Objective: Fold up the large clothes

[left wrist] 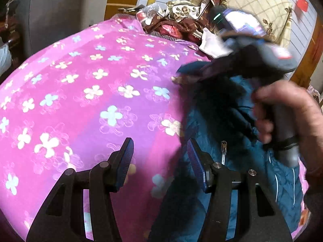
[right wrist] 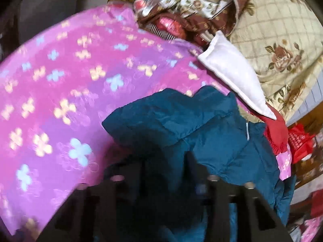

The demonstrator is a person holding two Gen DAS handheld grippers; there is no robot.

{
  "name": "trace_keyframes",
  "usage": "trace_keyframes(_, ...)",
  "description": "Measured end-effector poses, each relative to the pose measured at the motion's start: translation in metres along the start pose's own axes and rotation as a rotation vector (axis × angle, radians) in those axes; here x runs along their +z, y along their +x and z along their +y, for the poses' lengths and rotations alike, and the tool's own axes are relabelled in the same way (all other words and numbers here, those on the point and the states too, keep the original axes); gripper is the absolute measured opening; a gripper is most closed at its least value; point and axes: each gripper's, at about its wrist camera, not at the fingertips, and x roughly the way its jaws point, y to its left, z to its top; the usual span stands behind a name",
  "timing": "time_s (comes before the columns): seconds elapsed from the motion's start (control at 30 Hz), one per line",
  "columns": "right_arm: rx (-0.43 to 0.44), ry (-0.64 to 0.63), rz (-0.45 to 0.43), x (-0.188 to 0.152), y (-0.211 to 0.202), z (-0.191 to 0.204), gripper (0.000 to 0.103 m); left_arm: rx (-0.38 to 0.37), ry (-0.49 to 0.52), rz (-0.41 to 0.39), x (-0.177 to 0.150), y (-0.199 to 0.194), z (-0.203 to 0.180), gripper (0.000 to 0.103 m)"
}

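Note:
A teal quilted jacket (left wrist: pixel 232 125) with a silver zipper (left wrist: pixel 223 151) lies on the right side of a bed with a pink flowered cover (left wrist: pixel 90 92). My left gripper (left wrist: pixel 160 157) is open and empty, just above the cover at the jacket's left edge. In the left wrist view a hand holds my right gripper's body (left wrist: pixel 262 46) above the jacket; its tips are hidden behind dark fabric. In the blurred right wrist view the jacket (right wrist: pixel 191 125) bunches up between my right gripper's dark fingers (right wrist: pixel 191 167). The right gripper (right wrist: pixel 161 171) looks apart at the tips, with cloth between.
A white pillow (right wrist: pixel 232 74) and a cream floral quilt (right wrist: pixel 278 40) lie at the head of the bed. Brown patterned bedding and red packets (left wrist: pixel 171 28) pile at the back. Red cloth and a red bag (right wrist: pixel 298 141) sit at the right. A grey cabinet (left wrist: pixel 50 16) stands left.

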Motion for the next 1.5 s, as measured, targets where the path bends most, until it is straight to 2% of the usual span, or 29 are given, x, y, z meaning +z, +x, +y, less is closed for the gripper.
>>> trace_keyframes(0.13, 0.005, 0.150, -0.057, -0.006, -0.037, -0.062, 0.013, 0.016, -0.018, -0.025, 0.000, -0.007, -0.003, 0.055)
trace_keyframes(0.3, -0.054, 0.345, -0.108, -0.037, -0.070, -0.167, 0.013, 0.020, -0.029, -0.053, 0.001, -0.015, -0.007, 0.055)
trace_keyframes(0.47, -0.062, 0.562, -0.072, -0.108, -0.070, -0.272, 0.013, 0.028, -0.025, -0.052, 0.000, -0.014, -0.013, 0.055)
trace_keyframes(0.63, -0.017, 0.747, 0.036, -0.187, -0.026, -0.334, 0.013, 0.015, -0.011, -0.035, -0.002, -0.009, -0.024, 0.055)
trace_keyframes(0.7, 0.038, 0.808, 0.083, -0.211, -0.006, -0.342, 0.013, 0.018, 0.004, -0.034, -0.003, -0.007, -0.030, 0.055)
trace_keyframes(0.8, 0.183, 0.919, 0.160, -0.252, 0.017, -0.349, 0.014, 0.036, 0.025, -0.036, -0.005, -0.005, -0.036, 0.055)
trace_keyframes(0.87, 0.249, 0.924, 0.178, -0.274, 0.018, -0.341, 0.021, 0.043, 0.027, -0.034, -0.005, -0.004, -0.036, 0.055)
trace_keyframes(0.9, 0.251, 0.904, 0.182, -0.285, 0.014, -0.337, 0.034, 0.040, 0.026, -0.029, -0.005, -0.002, -0.036, 0.055)
trace_keyframes(0.97, 0.243, 0.882, 0.176, -0.300, 0.007, -0.333, 0.048, 0.032, 0.021, -0.021, -0.005, 0.000, -0.035, 0.055)
trace_keyframes(1.07, 0.275, 0.908, 0.161, -0.325, -0.008, -0.331, 0.048, 0.033, 0.019, -0.020, -0.005, -0.001, -0.034, 0.055)
trace_keyframes(1.1, 0.261, 0.925, 0.147, -0.333, -0.018, -0.330, 0.048, 0.034, 0.017, -0.022, -0.005, -0.001, -0.033, 0.055)
trace_keyframes(1.17, 0.166, 0.938, 0.086, -0.343, -0.043, -0.330, 0.048, 0.037, 0.010, -0.025, -0.005, -0.001, -0.032, 0.055)
trace_keyframes(1.2, 0.084, 0.934, 0.034, -0.346, -0.062, -0.325, 0.048, 0.039, 0.006, -0.024, -0.005, -0.001, -0.031, 0.055)
trace_keyframes(1.27, -0.127, 0.898, -0.055, -0.343, -0.094, -0.307, 0.048, 0.032, -0.005, -0.014, -0.005, 0.002, -0.029, 0.055)
trace_keyframes(1.3, -0.206, 0.867, -0.101, -0.336, -0.106, -0.292, 0.049, 0.024, -0.008, -0.005, -0.006, 0.004, -0.029, 0.055)
trace_keyframes(1.33, -0.205, 0.832, -0.125, -0.327, -0.110, -0.282, 0.049, 0.022, -0.007, -0.002, -0.006, 0.004, -0.030, 0.055)
trace_keyframes(1.47, 0.017, 0.595, -0.110, -0.250, -0.093, -0.224, 0.048, 0.032, 0.007, -0.006, -0.009, 0.004, -0.032, 0.055)
trace_keyframes(1.5, 0.047, 0.559, -0.109, -0.233, -0.089, -0.213, 0.048, 0.030, 0.001, -0.006, -0.009, 0.004, -0.031, 0.055)
